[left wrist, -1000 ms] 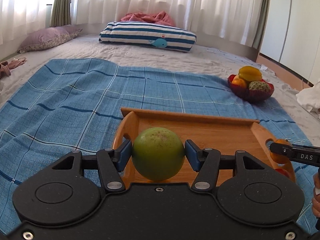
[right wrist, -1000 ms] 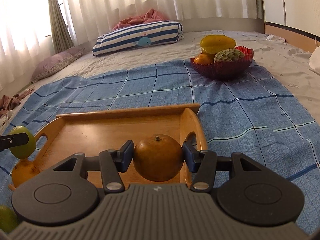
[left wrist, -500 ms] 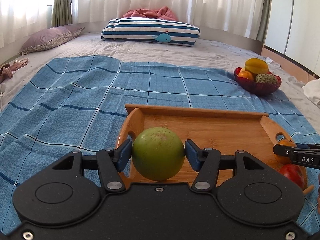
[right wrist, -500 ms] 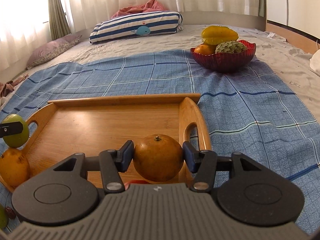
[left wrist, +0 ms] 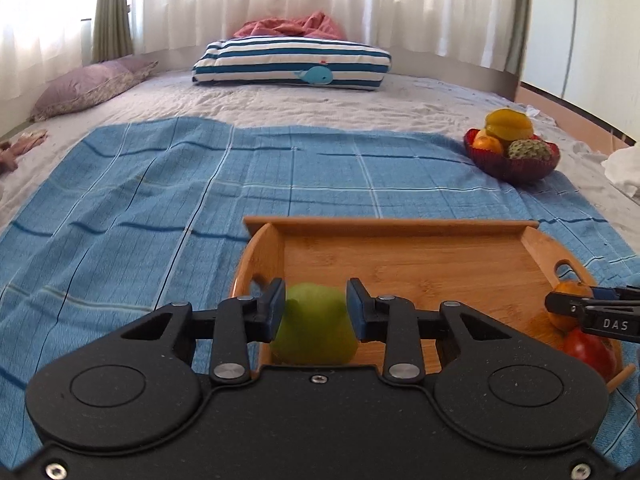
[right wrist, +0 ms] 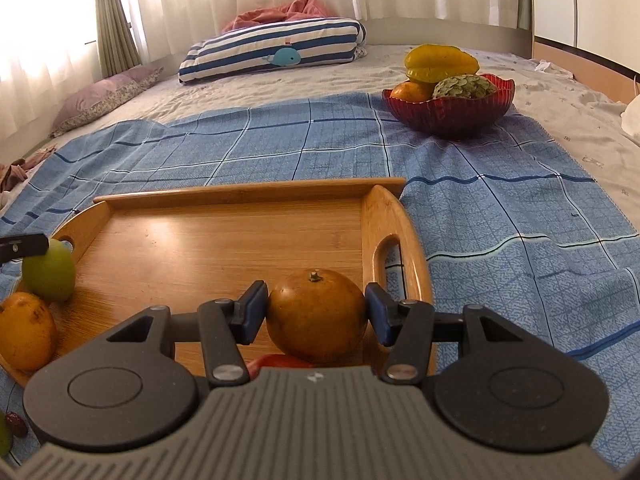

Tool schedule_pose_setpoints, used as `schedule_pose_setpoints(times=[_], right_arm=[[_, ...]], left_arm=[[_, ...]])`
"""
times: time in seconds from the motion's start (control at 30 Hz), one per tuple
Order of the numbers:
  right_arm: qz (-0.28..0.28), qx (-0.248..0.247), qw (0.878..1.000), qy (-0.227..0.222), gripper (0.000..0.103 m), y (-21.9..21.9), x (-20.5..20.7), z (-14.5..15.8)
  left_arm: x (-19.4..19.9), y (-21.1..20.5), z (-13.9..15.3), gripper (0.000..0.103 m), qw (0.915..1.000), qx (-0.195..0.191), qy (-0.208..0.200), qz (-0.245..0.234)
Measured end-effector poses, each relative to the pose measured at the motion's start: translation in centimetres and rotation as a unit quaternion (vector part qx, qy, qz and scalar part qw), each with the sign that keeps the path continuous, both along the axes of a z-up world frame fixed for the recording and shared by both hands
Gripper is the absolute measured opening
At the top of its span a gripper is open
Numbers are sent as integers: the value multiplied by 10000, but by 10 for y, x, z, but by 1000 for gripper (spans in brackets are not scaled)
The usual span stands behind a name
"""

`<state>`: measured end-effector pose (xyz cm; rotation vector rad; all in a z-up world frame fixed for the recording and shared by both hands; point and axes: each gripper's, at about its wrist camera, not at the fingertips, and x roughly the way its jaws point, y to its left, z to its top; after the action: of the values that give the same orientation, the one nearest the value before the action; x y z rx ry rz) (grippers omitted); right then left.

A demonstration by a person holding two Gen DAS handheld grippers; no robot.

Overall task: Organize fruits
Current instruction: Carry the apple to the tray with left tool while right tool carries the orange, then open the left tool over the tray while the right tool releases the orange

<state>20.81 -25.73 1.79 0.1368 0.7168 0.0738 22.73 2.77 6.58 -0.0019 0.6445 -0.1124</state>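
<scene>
My left gripper (left wrist: 316,306) hangs over the left end of the wooden tray (left wrist: 400,226), and its jaws are closing. The green fruit (left wrist: 316,332) is blurred and sits low, only its top between the pads. In the right wrist view the green fruit (right wrist: 48,276) rests on the tray (right wrist: 248,192) with a left finger above it. At the tray's right end, my right gripper (right wrist: 316,312) is shut on an orange (right wrist: 316,320). A red fruit (left wrist: 588,352) lies under the orange.
A yellow-orange fruit (right wrist: 24,336) lies on the tray's near left corner. A red bowl (right wrist: 448,116) with several fruits stands at the far right of the blue checked cloth (right wrist: 500,208). A striped pillow (left wrist: 292,64) lies at the back of the bed.
The left jaws have drawn closer together and the green fruit has slipped down from between them, blurred. The right gripper still holds the orange in the same place.
</scene>
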Motion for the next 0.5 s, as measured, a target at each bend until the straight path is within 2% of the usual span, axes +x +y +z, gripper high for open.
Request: schedule_pose_setpoints(times=[0.23,0.4,0.5], right_arm=[[-14,-18,10000,-49,57,1,-3,-1],[-36,87,9999,-67,58,-2,-4,1],[-36,131,9996,-241,61,-4,-9,7]], left_arm=[[4,-13,-7,31,9990,351,216,-167],[4,-9,-16,31,9990,301,329,-57],[0,-6,-15,39,9993,250,290,-49]])
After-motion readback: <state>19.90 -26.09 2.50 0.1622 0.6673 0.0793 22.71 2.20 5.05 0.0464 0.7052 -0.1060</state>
